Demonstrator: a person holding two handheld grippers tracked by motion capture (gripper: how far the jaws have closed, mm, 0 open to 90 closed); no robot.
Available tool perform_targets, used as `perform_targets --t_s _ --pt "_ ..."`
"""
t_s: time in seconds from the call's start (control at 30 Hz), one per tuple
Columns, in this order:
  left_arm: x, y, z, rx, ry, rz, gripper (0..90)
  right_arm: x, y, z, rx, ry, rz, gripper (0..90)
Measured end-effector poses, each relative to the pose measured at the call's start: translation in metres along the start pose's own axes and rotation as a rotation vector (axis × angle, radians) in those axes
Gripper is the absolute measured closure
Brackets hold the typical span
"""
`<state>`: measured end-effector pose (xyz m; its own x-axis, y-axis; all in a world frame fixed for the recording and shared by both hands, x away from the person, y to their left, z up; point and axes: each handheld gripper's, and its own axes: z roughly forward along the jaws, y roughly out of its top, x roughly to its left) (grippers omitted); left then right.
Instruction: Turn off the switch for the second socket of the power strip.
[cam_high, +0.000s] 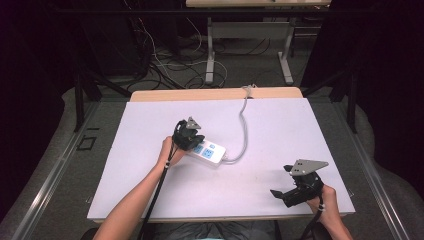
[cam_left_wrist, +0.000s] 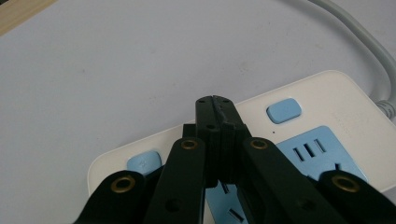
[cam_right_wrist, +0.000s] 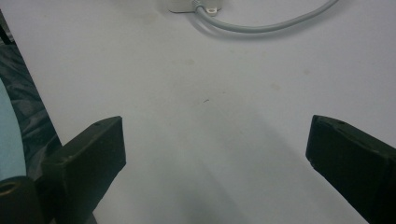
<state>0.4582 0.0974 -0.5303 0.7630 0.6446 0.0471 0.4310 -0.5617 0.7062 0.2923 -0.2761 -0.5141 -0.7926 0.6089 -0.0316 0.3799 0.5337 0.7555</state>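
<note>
Dark room, white desk, one power strip.
The desk filled your workspace, and the white power strip lay near its middle, its grey cord curling off toward the far edge. Your left tongs were pressed fully together, empty, tips poised over the strip between its blue switches. Your right tongs gaped wide over bare desk, well apart from the strip.

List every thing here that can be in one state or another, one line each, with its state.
left gripper: shut, tips over the power strip, nothing between them.
right gripper: open, empty, above bare table.
power strip: flat on the table, no plug in the sockets that show.
power strip cable: attached, trailing over the far edge.
</note>
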Motion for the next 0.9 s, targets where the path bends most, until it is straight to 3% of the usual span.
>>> perform_targets --t_s 0.63,0.9 --pt "-0.0017 0.0003 0.0000 0.000 0.013 0.005 89.9 0.0005 0.0000 0.0000 -0.004 -0.002 -0.002 4.2" --pt "-0.0022 0.0010 -0.0023 -0.004 0.010 0.004 82.5 0.0006 0.0000 0.0002 -0.011 -0.009 -0.007 4.2"
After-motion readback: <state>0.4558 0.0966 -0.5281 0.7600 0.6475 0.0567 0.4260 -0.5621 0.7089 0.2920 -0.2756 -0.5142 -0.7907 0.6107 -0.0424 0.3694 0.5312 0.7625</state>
